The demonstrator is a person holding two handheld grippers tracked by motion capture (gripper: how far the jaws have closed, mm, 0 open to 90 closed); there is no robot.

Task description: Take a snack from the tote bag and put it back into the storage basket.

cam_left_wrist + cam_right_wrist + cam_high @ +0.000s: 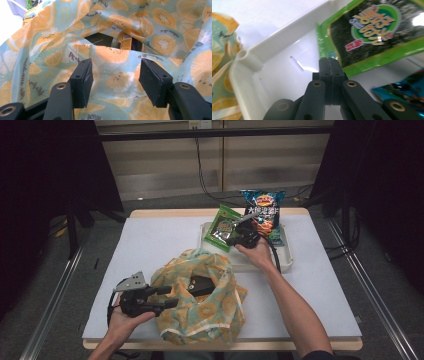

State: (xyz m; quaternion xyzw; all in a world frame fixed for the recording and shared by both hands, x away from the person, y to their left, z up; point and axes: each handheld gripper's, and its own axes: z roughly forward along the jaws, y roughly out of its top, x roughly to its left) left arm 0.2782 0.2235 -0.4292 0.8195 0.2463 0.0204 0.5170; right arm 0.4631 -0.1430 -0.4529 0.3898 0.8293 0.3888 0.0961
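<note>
A cloth bag (200, 305) printed with orange slices lies crumpled at the table's front middle. My left gripper (172, 297) reaches its rim from the left. In the left gripper view the jaws (115, 77) stand apart over the bag's fabric (150, 37), and the pads press on nothing. Beyond them the bag's mouth shows a dark item (98, 40) and a yellow-labelled one (125, 42). My right gripper (235, 239) is in the white tray (285, 262), its jaws (330, 63) shut on the lower corner of a green snack packet (372, 32), which leans on the tray's far left side (221, 226).
A blue chip bag (265, 210) stands at the tray's far edge, beside the green packet; its corner (402, 92) lies right of my right jaws. The tray's near wall (274, 35) runs left of them. Bare white tabletop (145, 240) lies left of the tray.
</note>
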